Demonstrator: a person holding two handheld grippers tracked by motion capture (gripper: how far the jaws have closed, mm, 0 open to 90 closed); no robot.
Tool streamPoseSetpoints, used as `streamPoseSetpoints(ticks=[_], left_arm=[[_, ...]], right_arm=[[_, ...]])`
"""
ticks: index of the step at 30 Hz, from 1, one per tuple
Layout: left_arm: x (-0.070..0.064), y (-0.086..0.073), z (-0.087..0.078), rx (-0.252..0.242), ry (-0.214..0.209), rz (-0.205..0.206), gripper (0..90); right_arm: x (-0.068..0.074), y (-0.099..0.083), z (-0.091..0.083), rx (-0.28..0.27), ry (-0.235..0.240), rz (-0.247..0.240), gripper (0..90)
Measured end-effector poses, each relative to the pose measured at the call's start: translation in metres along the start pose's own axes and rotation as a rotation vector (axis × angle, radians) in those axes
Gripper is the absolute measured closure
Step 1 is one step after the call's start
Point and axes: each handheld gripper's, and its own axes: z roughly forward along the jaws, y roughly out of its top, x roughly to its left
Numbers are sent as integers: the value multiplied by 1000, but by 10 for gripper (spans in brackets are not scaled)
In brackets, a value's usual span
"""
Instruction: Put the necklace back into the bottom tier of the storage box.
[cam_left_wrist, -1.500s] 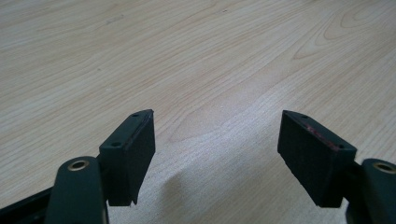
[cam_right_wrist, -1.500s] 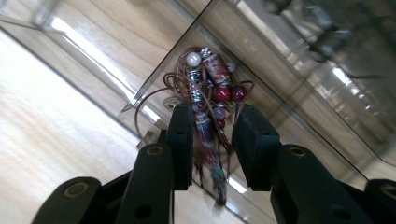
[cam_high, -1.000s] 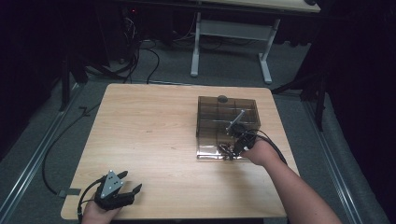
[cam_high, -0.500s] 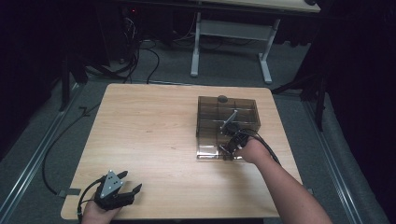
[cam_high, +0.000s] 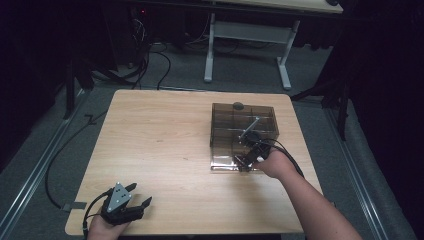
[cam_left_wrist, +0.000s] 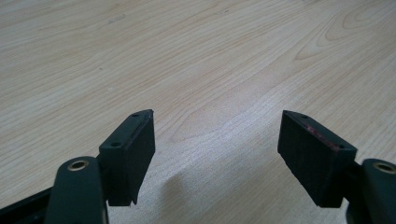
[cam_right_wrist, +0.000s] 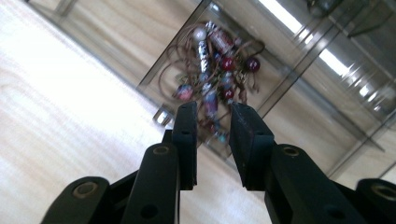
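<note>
One smoky divided box (cam_high: 244, 116) holds beaded jewelry (cam_right_wrist: 215, 60) (tangled); right claw (cam_right_wrist: 212, 112) clenched on it.

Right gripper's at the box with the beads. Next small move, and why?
Probably ease the right gripper forward and close it on the beaded jewellery. Its jaws stand narrowly apart, with bead strands showing between the tips, inside the smoky clear box. Whether they already pinch anything, I cannot tell.

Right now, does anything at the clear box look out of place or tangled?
Yes. Beaded jewellery lies in a tangled heap in the clear box, just ahead of the right hand-held gripper. Nothing looks spilled on the table.
</note>
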Motion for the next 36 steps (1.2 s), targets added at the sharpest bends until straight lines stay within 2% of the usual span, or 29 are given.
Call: streamPoseSetpoints(ticks=[7, 10, 12, 15, 17, 19, 26, 27, 33, 36], left_arm=[[0, 0, 0, -3, 3, 0, 278], [0, 0, 0, -2, 3, 1, 277], [0, 0, 0, -2, 2, 1, 277], [-1, 0, 0, -2, 2, 3, 278], [-1, 0, 0, -5, 3, 3, 278], [-1, 0, 0, -4, 4, 4, 278], [-1, 0, 0, -10, 6, 4, 277], [-1, 0, 0, -10, 6, 4, 277], [-1, 0, 0, -7, 3, 2, 276], [-1, 0, 0, -10, 6, 1, 276]], right_arm=[[2, -16, -8, -14, 22, 21, 721], [2, -23, -8, -8, 18, 40, 709], [1, -31, -8, -27, 33, 43, 702], [1, -42, -5, -28, 31, 42, 688], [1, -50, -3, -35, 41, 68, 676], [1, -56, -1, -38, 36, 62, 662], [-4, -83, 7, -66, 56, 124, 642], [-5, -86, 8, -72, 55, 121, 638], [-5, -95, 9, -101, 51, 125, 604], [-4, -97, 8, -142, 57, 126, 572]])
